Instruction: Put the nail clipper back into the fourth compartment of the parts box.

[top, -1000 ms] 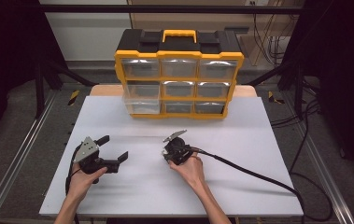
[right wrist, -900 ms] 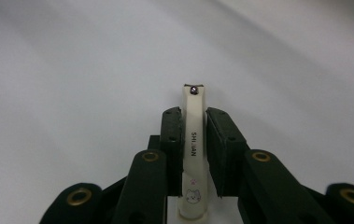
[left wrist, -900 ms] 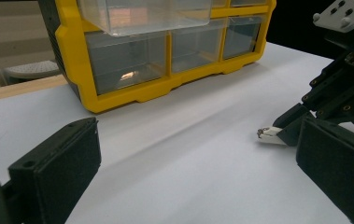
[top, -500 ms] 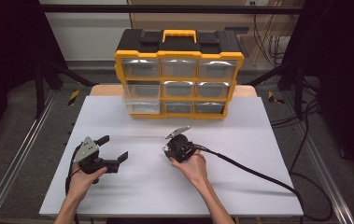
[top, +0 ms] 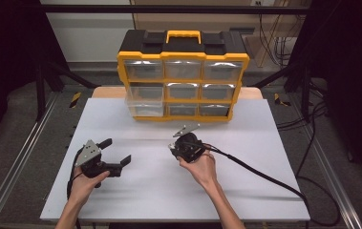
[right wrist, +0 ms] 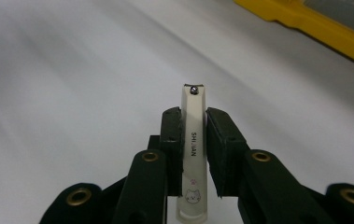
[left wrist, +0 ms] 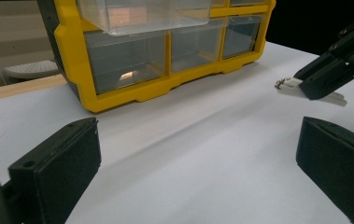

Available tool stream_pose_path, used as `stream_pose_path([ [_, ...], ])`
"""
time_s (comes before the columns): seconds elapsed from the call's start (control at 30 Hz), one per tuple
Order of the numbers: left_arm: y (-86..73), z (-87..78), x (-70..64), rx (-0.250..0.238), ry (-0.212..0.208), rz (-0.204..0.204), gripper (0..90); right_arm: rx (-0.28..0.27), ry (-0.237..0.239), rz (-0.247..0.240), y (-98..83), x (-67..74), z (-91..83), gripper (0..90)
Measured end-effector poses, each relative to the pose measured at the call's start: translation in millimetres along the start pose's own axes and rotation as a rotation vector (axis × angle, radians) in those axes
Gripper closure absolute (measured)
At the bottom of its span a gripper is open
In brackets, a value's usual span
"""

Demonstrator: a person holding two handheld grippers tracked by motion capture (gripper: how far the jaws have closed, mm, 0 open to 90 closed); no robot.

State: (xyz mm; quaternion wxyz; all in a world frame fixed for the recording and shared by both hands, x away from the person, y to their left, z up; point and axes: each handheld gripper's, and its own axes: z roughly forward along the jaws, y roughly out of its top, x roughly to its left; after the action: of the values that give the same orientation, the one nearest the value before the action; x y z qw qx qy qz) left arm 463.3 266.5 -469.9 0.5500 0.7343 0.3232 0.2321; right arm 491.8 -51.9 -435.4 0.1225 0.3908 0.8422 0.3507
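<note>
The right gripper [right wrist: 193,116] now sits higher above the white table [top: 264,191] than a second ago, jaws clamped on a white nail clipper [right wrist: 193,140]; I judge the pick-up done and the carry beginning. The left gripper [top: 116,152] rests near the table's front, jaws wide apart and empty; beyond stands the yellow drawer organizer [top: 183,76], one clear drawer [top: 143,98] pulled out.

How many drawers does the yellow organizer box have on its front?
9, in three rows of three on the organizer: top row, middle row, bottom row. The middle-left drawer is pulled out partway. Any on other sides would be hidden.
</note>
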Motion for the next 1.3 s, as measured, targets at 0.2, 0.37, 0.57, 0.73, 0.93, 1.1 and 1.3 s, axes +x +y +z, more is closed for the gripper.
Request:
stream_pose_path([
  [0.2, -0.1, 0.1, -0.1, 0.0, 0.0, -0.001, 0.0, -0.037, 0.004, -0.008, 5.4, -3.6, -13.2, 77.2],
  [0.37, -0.3, 0.4, -0.1, 0.001, 0.001, 0.001, 0.0, -0.056, 0.005, -0.014, 9.5, -6.5, -23.1, 77.2],
  [0.57, -0.4, 0.6, -0.1, 0.002, 0.002, 0.001, 0.0, -0.077, 0.007, -0.011, 15.5, -8.0, -34.1, 77.2],
  [0.73, -0.6, 0.7, -0.1, 0.003, 0.001, 0.001, 0.0, -0.096, 0.0, -0.026, 24.5, -7.6, -44.6, 77.2],
  [0.93, -0.5, 0.6, -0.2, 0.002, 0.0, 0.002, 0.0, -0.122, -0.007, -0.039, 36.0, -6.9, -58.2, 77.2],
  [1.1, -0.5, 0.7, -0.3, 0.003, 0.001, 0.003, 0.0, -0.135, -0.01, -0.047, 43.3, -6.3, -65.1, 77.2],
  [1.3, -0.6, 0.6, -0.1, 0.003, 0.001, 0.002, 0.0, -0.15, -0.02, -0.056, 52.7, -6.8, -73.1, 77.2],
])
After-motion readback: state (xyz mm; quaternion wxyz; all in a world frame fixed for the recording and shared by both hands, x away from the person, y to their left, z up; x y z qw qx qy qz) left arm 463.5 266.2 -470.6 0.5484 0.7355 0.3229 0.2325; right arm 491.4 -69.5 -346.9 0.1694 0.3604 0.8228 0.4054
